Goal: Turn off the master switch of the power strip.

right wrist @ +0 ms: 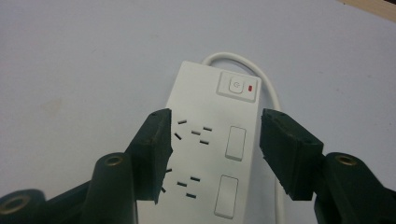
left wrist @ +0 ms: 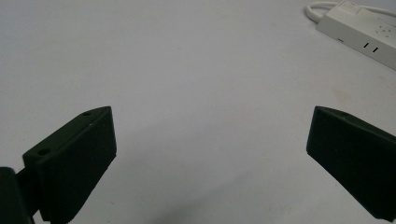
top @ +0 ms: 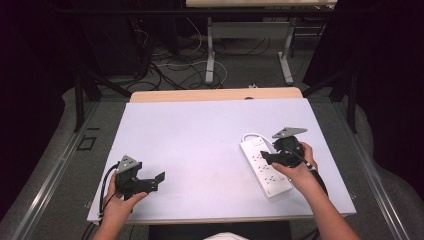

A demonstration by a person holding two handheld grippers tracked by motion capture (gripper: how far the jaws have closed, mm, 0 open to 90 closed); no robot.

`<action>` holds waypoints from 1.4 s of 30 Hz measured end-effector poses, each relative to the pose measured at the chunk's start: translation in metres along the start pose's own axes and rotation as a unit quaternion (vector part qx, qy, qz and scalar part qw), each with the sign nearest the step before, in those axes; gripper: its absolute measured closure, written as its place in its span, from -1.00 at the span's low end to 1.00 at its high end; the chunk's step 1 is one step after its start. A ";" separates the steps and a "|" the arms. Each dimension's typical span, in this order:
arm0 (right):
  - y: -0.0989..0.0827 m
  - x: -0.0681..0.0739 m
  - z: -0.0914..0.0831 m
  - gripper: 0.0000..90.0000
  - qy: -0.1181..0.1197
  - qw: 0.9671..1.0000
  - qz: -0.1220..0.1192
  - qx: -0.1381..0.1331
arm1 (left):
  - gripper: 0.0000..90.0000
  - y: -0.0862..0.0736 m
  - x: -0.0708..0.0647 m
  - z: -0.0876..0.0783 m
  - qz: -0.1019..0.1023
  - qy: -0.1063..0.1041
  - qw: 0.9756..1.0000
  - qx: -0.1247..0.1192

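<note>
White power strip point(right wrist: 212, 154) lies lengthwise straight under the right tool point(right wrist: 215, 140), jaws wide astride it (left tool point(left wrist: 210, 154), equally wide, sits well apart).

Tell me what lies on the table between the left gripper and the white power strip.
Nothing: in the high view the table is bare between the left gripper and the power strip.

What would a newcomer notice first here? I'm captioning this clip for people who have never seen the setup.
The white power strip on the table's right side, its cable curling behind it. The right gripper hangs just over it, fingers open astride its sockets, below the power button. The left gripper sits open at the near left.
</note>
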State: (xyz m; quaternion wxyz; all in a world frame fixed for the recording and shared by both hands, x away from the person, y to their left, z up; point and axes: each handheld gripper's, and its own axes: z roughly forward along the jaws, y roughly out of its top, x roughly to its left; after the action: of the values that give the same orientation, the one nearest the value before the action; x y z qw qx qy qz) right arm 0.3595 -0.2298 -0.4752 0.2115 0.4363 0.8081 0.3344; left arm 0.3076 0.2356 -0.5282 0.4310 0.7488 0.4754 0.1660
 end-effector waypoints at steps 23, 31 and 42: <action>0.010 0.000 0.024 0.24 0.011 0.999 0.011 0.038 | -0.97 -0.001 0.002 0.001 -0.001 -0.001 1.000 0.003; 0.010 0.000 0.035 0.51 0.013 0.998 0.009 0.062 | -0.97 -0.001 0.003 0.000 -0.003 0.001 1.000 0.003; 0.015 -0.006 0.045 0.77 0.008 0.997 0.018 0.071 | -0.96 -0.001 0.003 0.001 -0.003 0.001 1.000 0.003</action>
State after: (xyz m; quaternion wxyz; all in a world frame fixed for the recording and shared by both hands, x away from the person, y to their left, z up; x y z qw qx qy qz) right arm 0.3995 -0.2128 -0.4948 0.1670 0.4623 0.8235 0.2833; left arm 0.3091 0.2383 -0.5301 0.4284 0.7486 0.4786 0.1641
